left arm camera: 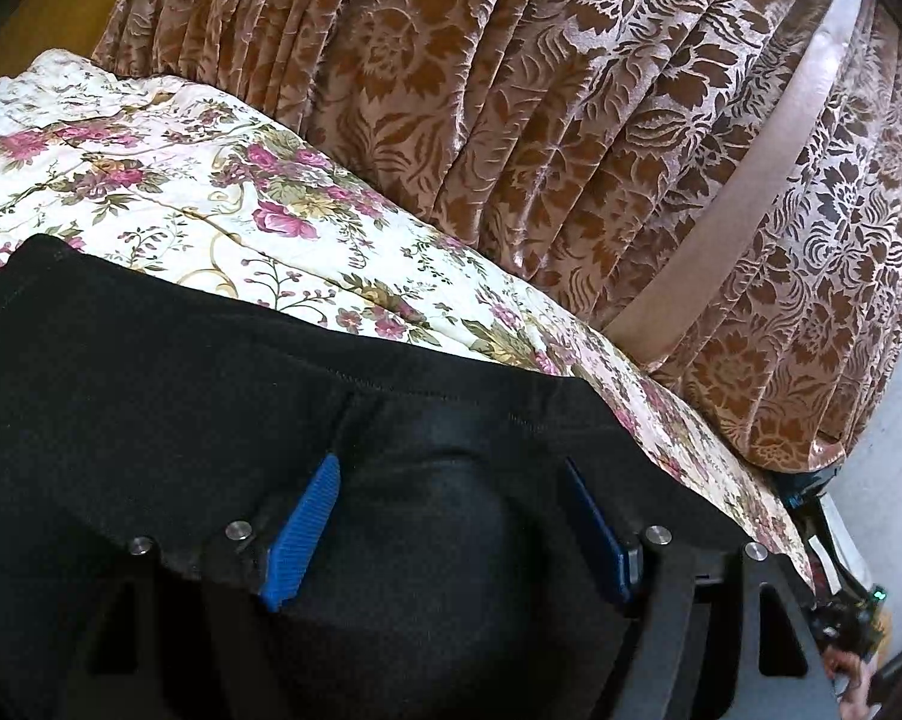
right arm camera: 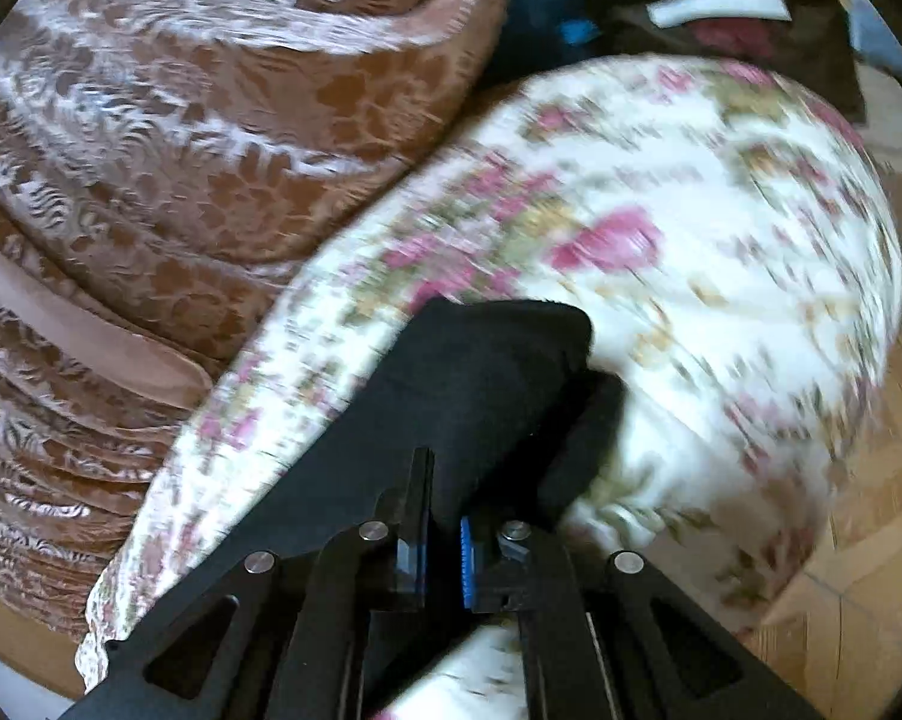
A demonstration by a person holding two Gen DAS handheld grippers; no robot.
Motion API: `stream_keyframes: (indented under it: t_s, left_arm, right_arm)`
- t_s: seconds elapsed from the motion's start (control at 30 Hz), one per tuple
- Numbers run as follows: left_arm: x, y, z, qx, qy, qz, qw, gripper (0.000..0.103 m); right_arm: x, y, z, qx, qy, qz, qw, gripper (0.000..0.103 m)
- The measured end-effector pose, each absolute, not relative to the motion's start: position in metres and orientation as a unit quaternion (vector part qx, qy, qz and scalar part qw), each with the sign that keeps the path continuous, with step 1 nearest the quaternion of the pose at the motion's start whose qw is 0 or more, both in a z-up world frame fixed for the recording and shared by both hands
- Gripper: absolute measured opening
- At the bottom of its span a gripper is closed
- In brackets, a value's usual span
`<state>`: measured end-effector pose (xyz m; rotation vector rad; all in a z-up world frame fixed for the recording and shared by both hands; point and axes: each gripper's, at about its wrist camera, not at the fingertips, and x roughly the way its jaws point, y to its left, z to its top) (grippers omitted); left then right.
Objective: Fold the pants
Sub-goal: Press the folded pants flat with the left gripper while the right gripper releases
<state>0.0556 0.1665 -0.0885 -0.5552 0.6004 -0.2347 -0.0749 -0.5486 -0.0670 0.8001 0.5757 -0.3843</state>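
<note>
The black pants [left arm camera: 151, 396] lie on a floral bedspread [left arm camera: 223, 204]. In the left wrist view my left gripper [left arm camera: 451, 516] is open, its blue pads [left arm camera: 304, 528] spread wide just above the pants' stitched hem, with black cloth bulging between them. In the right wrist view my right gripper [right arm camera: 445, 546] is shut on a bunched end of the black pants [right arm camera: 487, 372], which sticks out past the fingers over the bedspread [right arm camera: 691, 228]. This view is blurred by motion.
A brown floral curtain [left arm camera: 571, 120] hangs close behind the bed; it also shows in the right wrist view [right arm camera: 181, 150]. Wooden floor [right arm camera: 859, 540] lies past the bed's edge. Dark clutter [right arm camera: 721, 18] sits beyond the bed's far end.
</note>
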Motion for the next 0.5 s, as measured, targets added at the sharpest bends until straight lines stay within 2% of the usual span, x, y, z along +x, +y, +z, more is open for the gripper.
stream_keyframes:
  t_s: [0.07,0.2,0.33,0.5]
  left_arm:
    - [0.055,0.165,-0.088,-0.266,0.291,-0.114,0.912,0.075]
    - [0.053,0.163,-0.088,-0.262,0.290,-0.114,0.914,0.075]
    - [0.052,0.163,-0.087,-0.261,0.296,-0.107,0.913,0.076]
    - [0.050,0.157,-0.073,-0.266,0.320,-0.085,0.905,0.076]
  right_arm:
    - [-0.077,-0.549,-0.077,0.388,0.272,-0.184,0.861,0.006]
    - [-0.066,-0.536,-0.071,0.311,0.290,-0.209,0.881,0.006]
    - [-0.067,-0.531,-0.060,0.290,0.295,-0.234,0.880,0.016]
    - [-0.082,-0.519,-0.029,0.256,0.242,-0.311,0.883,0.024]
